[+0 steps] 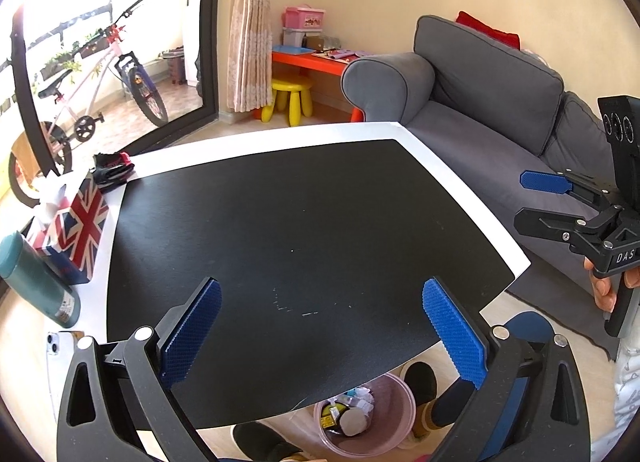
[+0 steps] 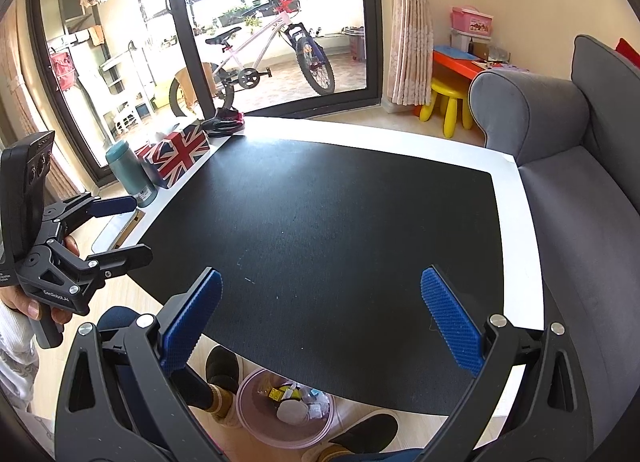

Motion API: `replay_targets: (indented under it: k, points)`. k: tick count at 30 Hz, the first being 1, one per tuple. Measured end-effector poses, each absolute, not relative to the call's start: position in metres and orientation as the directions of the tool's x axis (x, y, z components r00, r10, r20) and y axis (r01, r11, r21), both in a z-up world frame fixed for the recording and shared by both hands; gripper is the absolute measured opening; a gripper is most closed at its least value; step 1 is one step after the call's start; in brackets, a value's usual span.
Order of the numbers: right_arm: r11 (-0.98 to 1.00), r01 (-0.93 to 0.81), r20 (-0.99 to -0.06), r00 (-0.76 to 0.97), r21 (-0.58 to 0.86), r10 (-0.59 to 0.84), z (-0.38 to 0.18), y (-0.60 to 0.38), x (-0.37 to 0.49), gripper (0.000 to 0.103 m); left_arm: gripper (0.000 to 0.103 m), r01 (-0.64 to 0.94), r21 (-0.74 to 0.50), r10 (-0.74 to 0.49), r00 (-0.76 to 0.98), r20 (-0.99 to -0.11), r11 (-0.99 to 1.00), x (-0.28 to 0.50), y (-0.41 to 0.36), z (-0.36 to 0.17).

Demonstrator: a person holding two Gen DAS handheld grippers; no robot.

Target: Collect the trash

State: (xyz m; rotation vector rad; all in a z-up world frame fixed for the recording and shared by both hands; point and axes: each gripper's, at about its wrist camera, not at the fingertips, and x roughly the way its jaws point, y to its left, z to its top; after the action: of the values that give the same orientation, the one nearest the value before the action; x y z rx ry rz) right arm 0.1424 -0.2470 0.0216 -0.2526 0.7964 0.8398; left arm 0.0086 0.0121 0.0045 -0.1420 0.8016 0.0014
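Both grippers hang over the black counter (image 1: 280, 222), wide open and holding nothing. The left gripper (image 1: 322, 326) is near the right gripper (image 2: 320, 322). The bin (image 2: 286, 414) with trash sits on the floor below.

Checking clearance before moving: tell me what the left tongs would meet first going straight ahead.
The left tongs stand open and empty over the black mat. Nothing lies on it ahead; since they seem to tilt down, probably the mat itself.
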Motion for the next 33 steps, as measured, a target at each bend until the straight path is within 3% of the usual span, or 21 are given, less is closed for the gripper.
replay_targets:
  k: [33]
  points:
    - [0.658,-0.747,-0.723,0.401,0.098,0.563,0.02,-0.243,0.15,0.098,0.097,-0.08,-0.157,-0.058,0.695,-0.717,0.984,0.016,0.017,0.006]
